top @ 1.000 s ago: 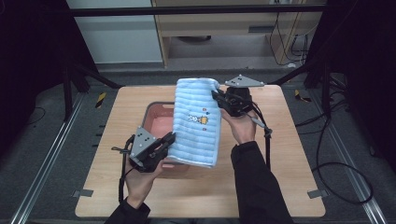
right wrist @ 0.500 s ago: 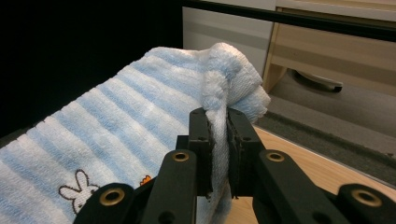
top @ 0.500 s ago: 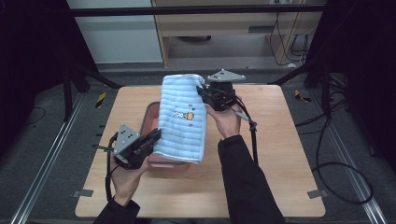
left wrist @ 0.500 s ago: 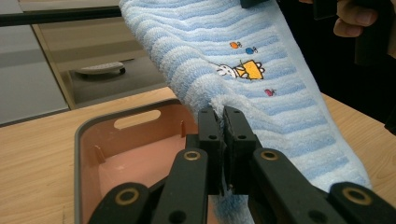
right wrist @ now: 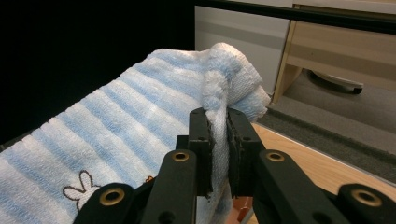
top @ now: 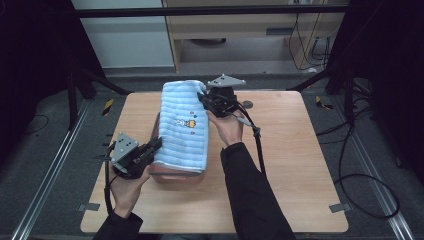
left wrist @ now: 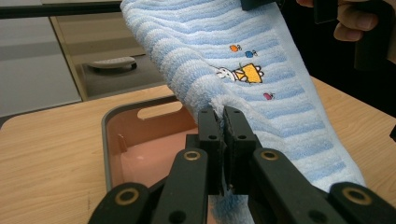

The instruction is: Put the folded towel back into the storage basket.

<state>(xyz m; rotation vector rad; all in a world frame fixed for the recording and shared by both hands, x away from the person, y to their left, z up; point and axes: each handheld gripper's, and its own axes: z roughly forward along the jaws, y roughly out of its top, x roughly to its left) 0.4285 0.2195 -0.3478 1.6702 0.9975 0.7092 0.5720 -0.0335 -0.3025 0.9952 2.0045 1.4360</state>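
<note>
Towel [top: 183, 127]: one, light blue with white stripes, a small embroidered rabbit motif near its middle. It is held stretched between the two claws, above the pink tub, running from the table's far edge toward the near-left part. Its far end is raised; its near end hangs over the tub's near rim.

Tub [top: 172, 173]: one, pink plastic with a grey rim and a handle slot in one end wall, seen in the left gripper view [left wrist: 140, 140]. It stands on the table left of centre, mostly covered by the towel. Its inside, where visible, holds nothing.

Left claw [top: 152, 147]: one, held in the person's left hand [top: 125, 187] at the tub's near-left corner. In the left gripper view [left wrist: 223, 116] its two black jaws are pressed together on a bunched fold of the towel's near end.

Right claw [top: 204, 97]: one, held in the person's right hand [top: 227, 125] near the table's far edge, just right of the towel. In the right gripper view [right wrist: 218, 114] its jaws are clamped on a gathered corner of the towel's far end, the fabric standing up between them.

Table [top: 300, 165]: one, light wood, rectangular. A small dark round mark [top: 247, 104] lies near the far edge, right of the right claw.

Cables: two, one trailing from each gripper; the right one [top: 257, 140] runs along the dark sleeve toward the near edge.
</note>
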